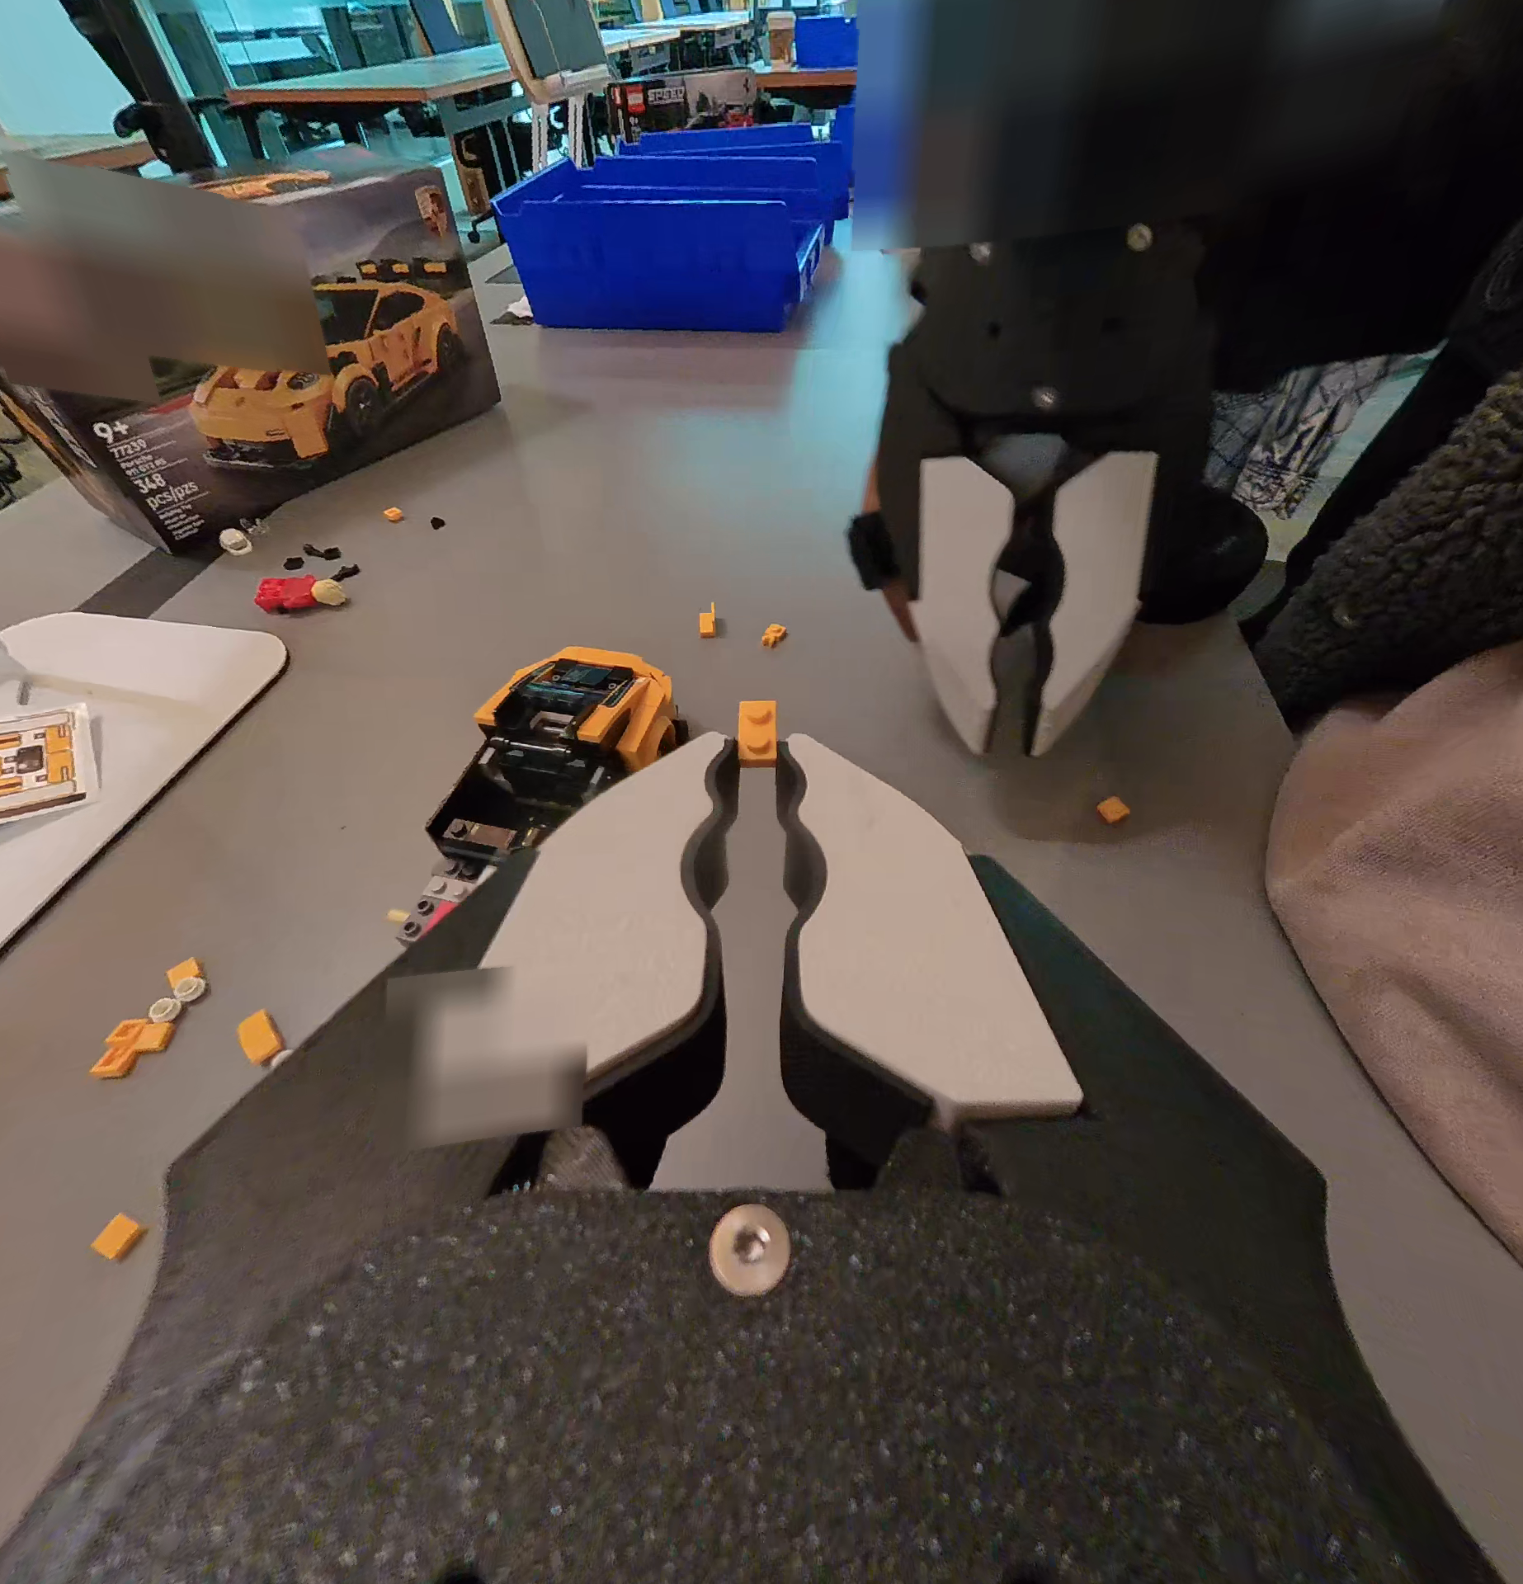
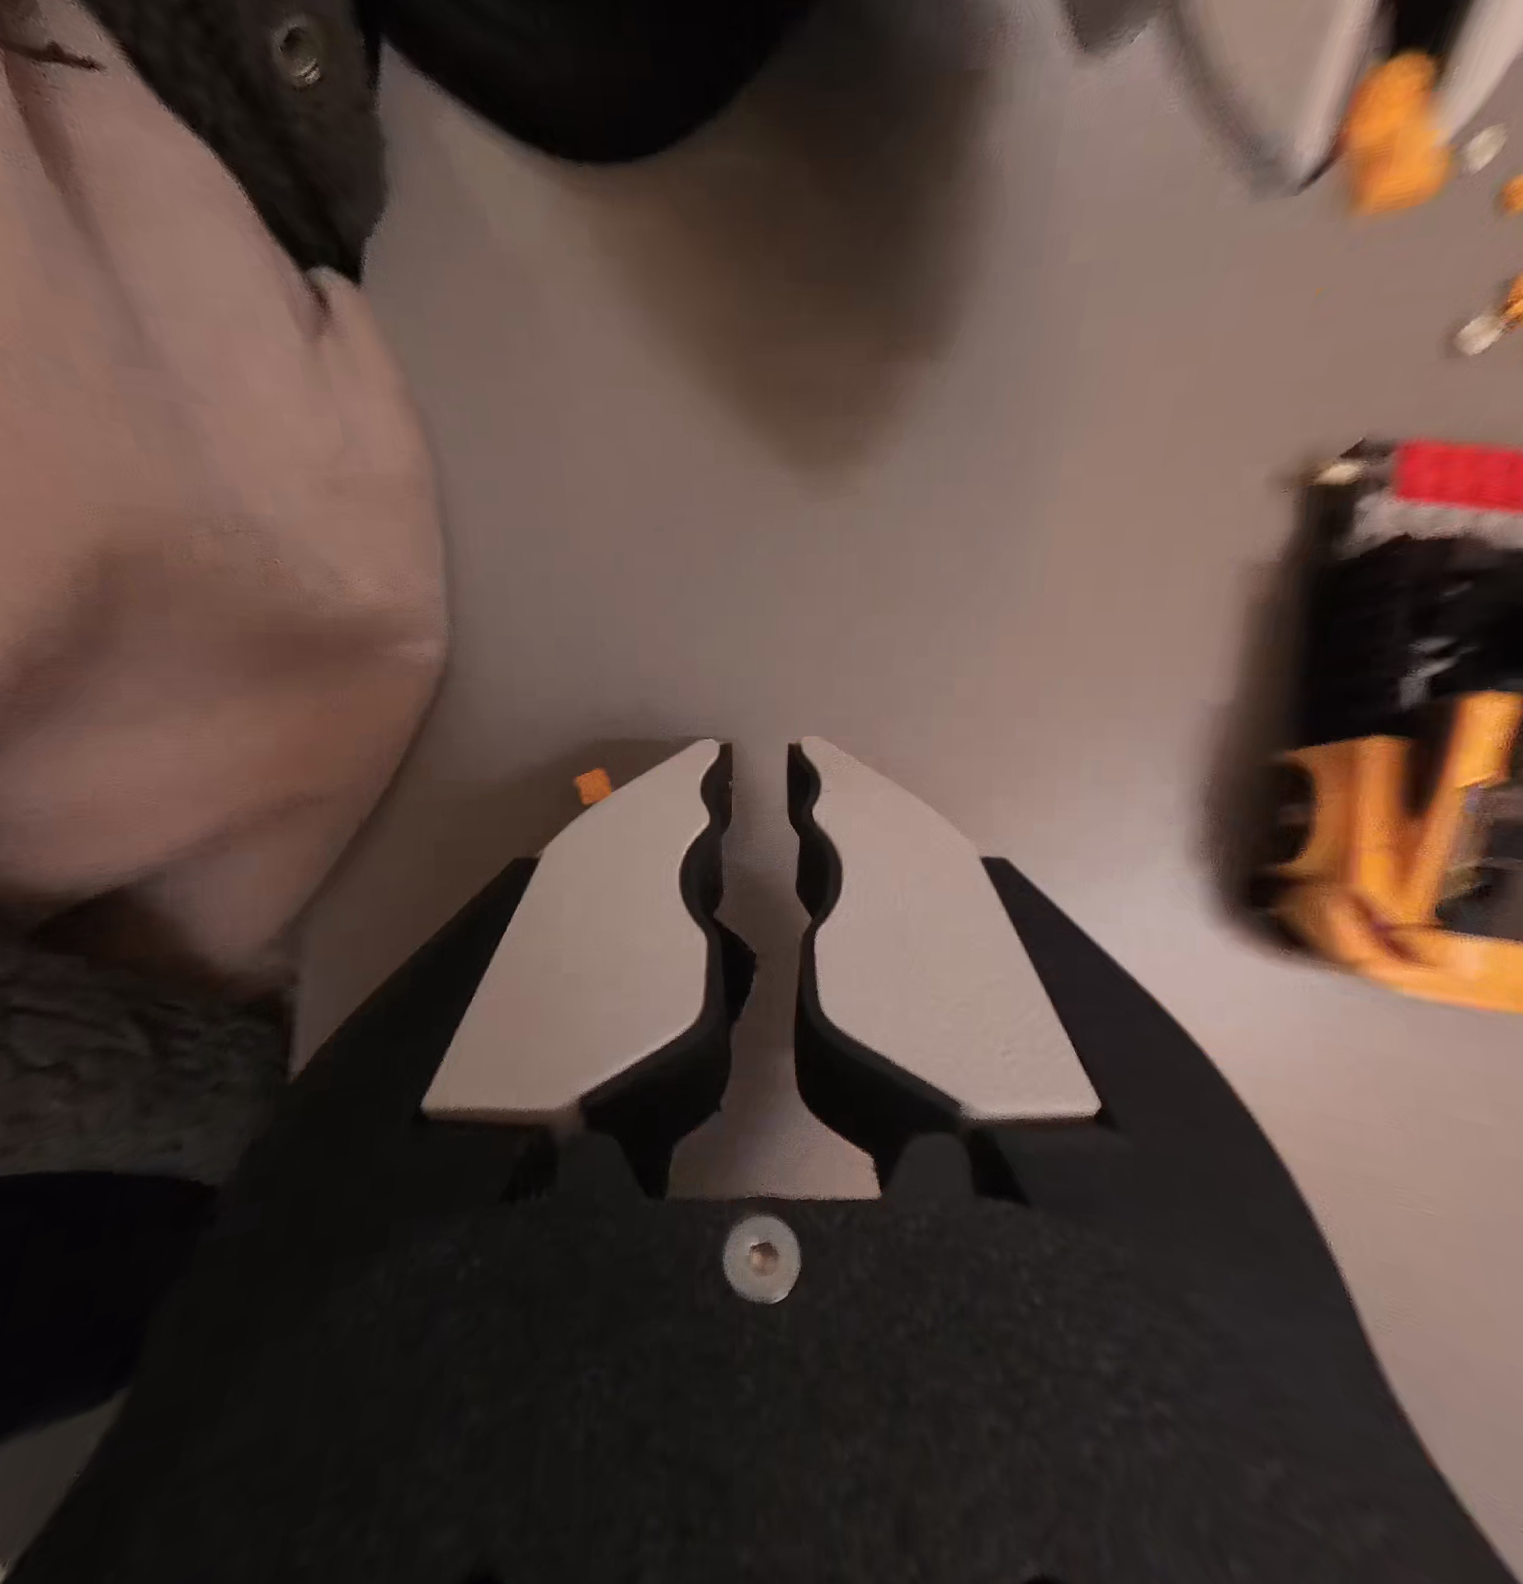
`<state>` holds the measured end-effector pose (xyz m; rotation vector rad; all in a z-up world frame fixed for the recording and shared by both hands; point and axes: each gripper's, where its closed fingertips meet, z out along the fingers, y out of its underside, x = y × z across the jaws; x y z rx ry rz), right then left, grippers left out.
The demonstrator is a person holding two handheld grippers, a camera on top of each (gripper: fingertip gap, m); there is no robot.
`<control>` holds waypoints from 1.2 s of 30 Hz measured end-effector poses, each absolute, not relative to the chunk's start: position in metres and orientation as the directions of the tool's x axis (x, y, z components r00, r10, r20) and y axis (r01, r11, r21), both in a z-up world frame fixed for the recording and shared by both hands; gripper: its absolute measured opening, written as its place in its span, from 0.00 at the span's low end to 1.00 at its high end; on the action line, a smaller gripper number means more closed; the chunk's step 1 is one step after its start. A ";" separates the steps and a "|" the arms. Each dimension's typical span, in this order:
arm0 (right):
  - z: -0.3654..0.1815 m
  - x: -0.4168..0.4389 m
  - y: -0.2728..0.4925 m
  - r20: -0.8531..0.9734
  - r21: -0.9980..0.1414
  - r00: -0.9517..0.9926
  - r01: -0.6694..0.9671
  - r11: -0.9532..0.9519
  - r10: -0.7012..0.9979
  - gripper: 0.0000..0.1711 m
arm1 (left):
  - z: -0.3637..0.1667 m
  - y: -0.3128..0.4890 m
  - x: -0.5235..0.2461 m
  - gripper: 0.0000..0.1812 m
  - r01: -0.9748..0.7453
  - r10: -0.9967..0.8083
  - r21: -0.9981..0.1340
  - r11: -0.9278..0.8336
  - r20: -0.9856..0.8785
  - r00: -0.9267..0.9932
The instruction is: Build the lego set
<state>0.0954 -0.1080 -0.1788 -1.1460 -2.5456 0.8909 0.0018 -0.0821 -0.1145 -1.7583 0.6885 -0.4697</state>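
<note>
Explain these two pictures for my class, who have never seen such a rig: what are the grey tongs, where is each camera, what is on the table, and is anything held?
A person holds two hand-held grippers, each carrying a camera that looks along its fingers. In the left wrist view, the left gripper pinches a small orange plate. Beside it on the grey table sit the half-built car, loose orange pieces, a red minifigure and the set's box. The right gripper, slightly open in its blurred view, holds nothing.

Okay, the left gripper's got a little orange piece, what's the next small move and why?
Probably carry the orange plate, pinched in the left gripper, leftward to the half-built car beside it; the right gripper is empty and could steady the car.
</note>
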 end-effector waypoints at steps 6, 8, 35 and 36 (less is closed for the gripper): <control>-0.198 0.133 -0.136 -0.058 -0.612 -0.636 0.632 0.476 0.770 0.07 | -0.121 -0.082 0.006 0.04 -0.215 -0.674 -0.953 -0.214 -0.015 0.738; -0.204 0.136 -0.138 -0.028 -0.598 -0.631 0.632 0.492 0.776 0.07 | -0.122 -0.082 0.007 0.04 -0.218 -0.678 -0.951 -0.218 -0.013 0.735; -0.106 0.030 -0.095 0.090 -0.592 -0.662 0.565 0.574 0.744 0.05 | -0.116 -0.087 0.029 0.04 -0.189 -0.714 -0.968 -0.163 -0.017 0.700; -0.108 0.029 -0.093 0.086 -0.582 -0.665 0.570 0.579 0.742 0.05 | -0.116 -0.087 0.029 0.04 -0.192 -0.715 -0.967 -0.165 -0.017 0.699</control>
